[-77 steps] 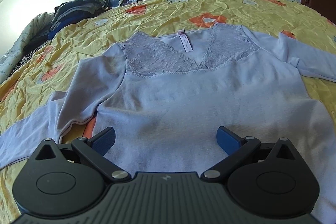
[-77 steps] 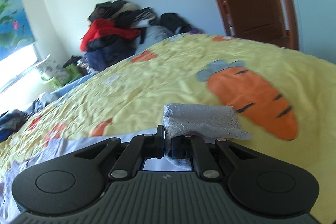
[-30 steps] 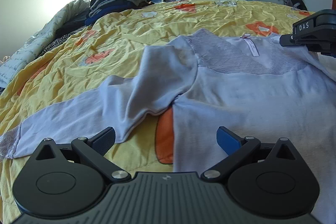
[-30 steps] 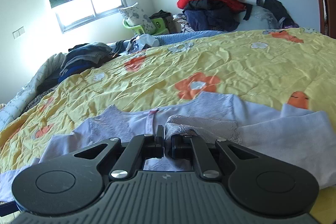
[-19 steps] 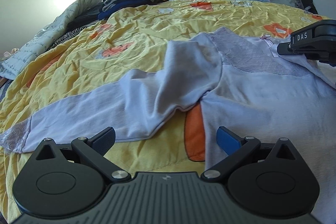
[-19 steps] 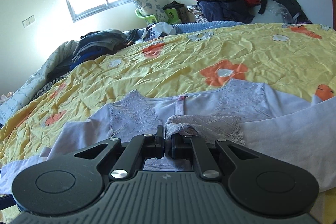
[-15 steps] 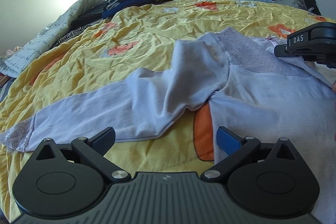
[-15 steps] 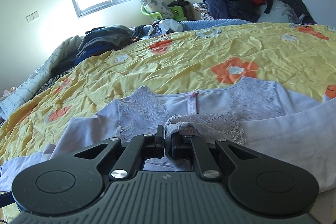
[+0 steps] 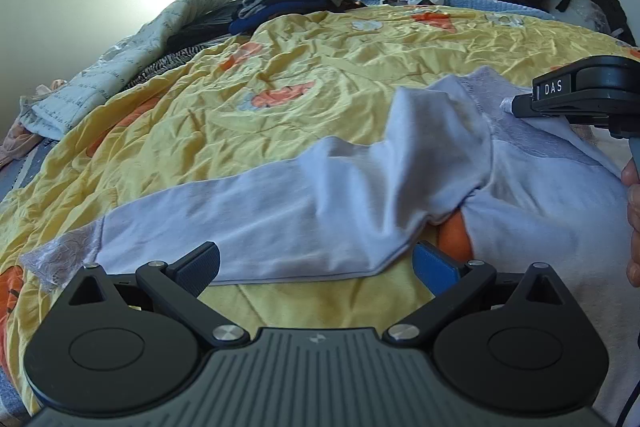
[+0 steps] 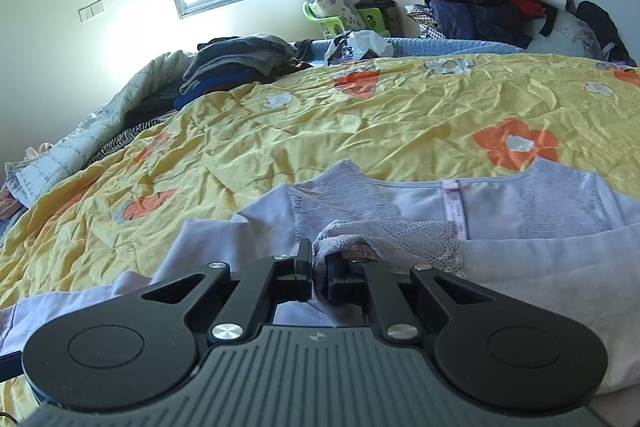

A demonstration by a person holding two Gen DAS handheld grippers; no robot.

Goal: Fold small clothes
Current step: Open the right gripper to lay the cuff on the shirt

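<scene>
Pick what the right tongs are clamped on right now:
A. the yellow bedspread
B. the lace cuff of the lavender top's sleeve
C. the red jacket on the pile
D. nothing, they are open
B: in the right wrist view the right tongs are shut on the lace cuff, with its sleeve drawn across the lavender top.
</scene>
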